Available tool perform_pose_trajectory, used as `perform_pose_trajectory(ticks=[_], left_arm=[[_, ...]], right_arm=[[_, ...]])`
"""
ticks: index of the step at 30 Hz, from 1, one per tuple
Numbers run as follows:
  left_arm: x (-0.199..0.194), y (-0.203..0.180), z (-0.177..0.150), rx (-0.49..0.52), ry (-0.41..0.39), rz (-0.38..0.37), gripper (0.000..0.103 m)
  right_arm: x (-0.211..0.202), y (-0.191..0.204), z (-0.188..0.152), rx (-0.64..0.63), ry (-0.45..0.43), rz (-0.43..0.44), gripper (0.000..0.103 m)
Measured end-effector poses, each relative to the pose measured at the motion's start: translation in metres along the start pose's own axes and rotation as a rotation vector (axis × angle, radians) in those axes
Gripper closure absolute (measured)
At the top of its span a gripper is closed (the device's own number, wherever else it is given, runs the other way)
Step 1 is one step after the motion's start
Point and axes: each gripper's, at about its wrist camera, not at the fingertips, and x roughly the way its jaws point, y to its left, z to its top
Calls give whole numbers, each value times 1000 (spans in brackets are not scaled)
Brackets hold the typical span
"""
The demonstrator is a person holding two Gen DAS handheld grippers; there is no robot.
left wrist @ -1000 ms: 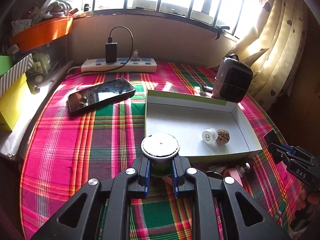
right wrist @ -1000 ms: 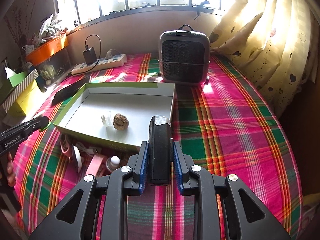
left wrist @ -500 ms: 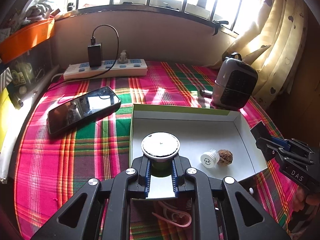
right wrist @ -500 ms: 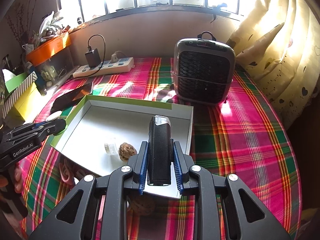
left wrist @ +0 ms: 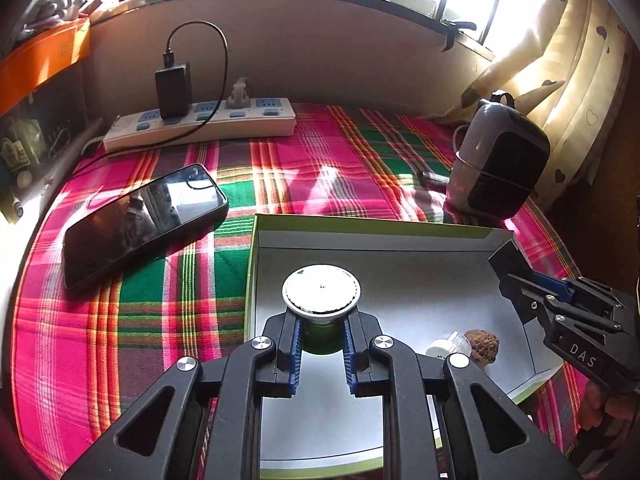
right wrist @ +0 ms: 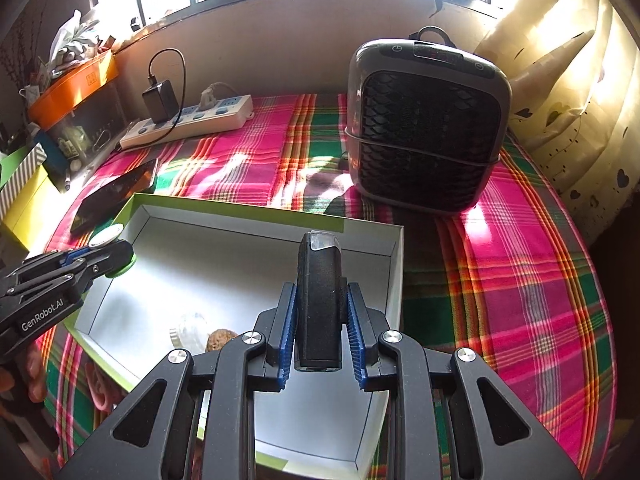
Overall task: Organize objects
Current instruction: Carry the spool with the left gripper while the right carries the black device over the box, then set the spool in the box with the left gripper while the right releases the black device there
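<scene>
Both tools are hanging over the shallow green-edged box (left wrist: 372, 226) on the plaid-covered tabletop (left wrist: 168, 280), each carrying something in. The left tool (left wrist: 321, 338) is clenching a small green jar with a silver lid (left wrist: 321, 290) just inside the box's left wall. The right tool (right wrist: 319, 330) is gripping a black oblong device with a clear tip (right wrist: 320, 300) upright over the box's right half. A small white bottle (left wrist: 446, 346) and a knobbly walnut (left wrist: 482, 346) are already lying on the box floor. As I see it, the risk is in the drop: the round jar could roll into those two, or the tall device could topple against the low wall and tip out beside the heater (right wrist: 428, 128).
</scene>
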Motion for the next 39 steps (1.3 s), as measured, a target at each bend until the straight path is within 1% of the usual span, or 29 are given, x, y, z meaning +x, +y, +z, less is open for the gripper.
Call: perform_pose_trajectory(ticks=[8, 11, 28, 34, 39], left_arm=[[12, -2, 1, 20, 6, 31, 88], [15, -2, 1, 27, 15, 33, 88], [18, -5, 0, 55, 8, 47, 87], [18, -7, 0, 62, 6, 43, 83], [18, -8, -1, 61, 6, 31, 78]], right_arm=[[9, 1, 1, -16, 10, -6, 78], [13, 2, 0, -16, 19, -8, 78], [20, 3, -2, -28, 24, -17, 78], [18, 4, -2, -26, 21, -24, 78], [18, 4, -3, -21, 20, -25, 78]])
